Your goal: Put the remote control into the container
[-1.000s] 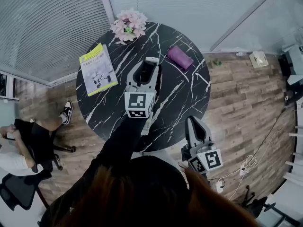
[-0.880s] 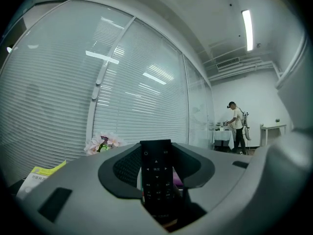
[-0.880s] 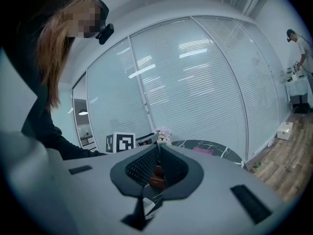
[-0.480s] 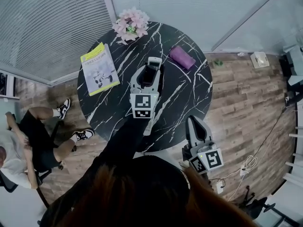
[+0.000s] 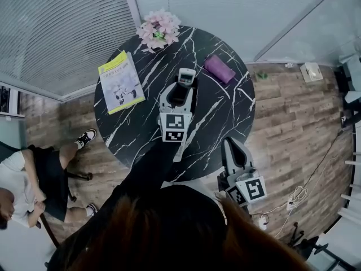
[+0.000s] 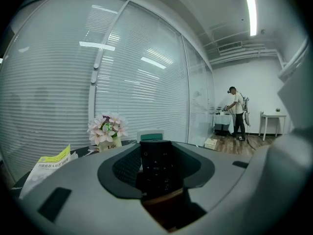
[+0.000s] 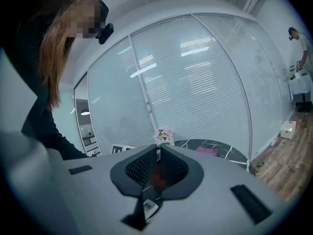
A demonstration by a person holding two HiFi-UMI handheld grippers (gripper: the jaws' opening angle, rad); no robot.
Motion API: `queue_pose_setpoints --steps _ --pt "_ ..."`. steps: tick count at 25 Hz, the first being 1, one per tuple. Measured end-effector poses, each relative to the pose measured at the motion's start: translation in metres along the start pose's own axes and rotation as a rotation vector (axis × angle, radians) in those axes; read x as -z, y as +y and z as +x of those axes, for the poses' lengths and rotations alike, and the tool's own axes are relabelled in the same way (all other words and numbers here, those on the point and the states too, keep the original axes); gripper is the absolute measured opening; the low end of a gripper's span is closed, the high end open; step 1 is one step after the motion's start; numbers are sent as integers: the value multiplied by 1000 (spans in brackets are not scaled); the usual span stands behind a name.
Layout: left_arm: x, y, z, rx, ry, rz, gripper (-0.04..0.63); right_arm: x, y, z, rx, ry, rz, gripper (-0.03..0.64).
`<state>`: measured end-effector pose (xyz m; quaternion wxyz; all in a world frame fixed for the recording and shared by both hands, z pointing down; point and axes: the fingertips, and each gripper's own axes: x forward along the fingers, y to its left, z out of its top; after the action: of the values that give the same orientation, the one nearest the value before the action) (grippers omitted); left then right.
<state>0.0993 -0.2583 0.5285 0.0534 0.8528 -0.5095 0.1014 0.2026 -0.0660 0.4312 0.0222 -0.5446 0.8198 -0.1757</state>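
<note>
My left gripper [image 5: 180,88] hangs over the middle of the black marble table [image 5: 225,112], shut on a black remote control [image 5: 178,94] that lies lengthwise between its jaws. In the left gripper view the remote [image 6: 155,164] fills the gap of the left gripper [image 6: 156,153], buttons up. Just beyond its tip stands a small white container with a green inside [image 5: 186,76], also visible past the remote as the container [image 6: 150,136]. My right gripper [image 5: 233,151] is shut with nothing in it, off the table's near right edge; in its own view the right gripper [image 7: 157,155] points at the table.
A yellow-green booklet [image 5: 119,82] lies at the table's left, pink flowers [image 5: 159,29] at its far edge, a purple pouch [image 5: 219,68] at far right. A person sits on a chair [image 5: 28,179] to the left. Glass walls with blinds stand behind; another person [image 6: 237,112] stands far off.
My left gripper has sunk toward the table with the remote still in it. The right gripper has stayed put. The seated person at left has shifted.
</note>
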Motion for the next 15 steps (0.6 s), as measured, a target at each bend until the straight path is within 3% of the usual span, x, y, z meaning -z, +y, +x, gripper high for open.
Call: queue_pose_setpoints --steps 8,15 --pt "6 -4 0 14 24 16 193 3 -1 -1 -14 1 -5 32" --pt "-26 -7 -4 33 -55 43 193 4 4 -2 -31 5 -13 32"
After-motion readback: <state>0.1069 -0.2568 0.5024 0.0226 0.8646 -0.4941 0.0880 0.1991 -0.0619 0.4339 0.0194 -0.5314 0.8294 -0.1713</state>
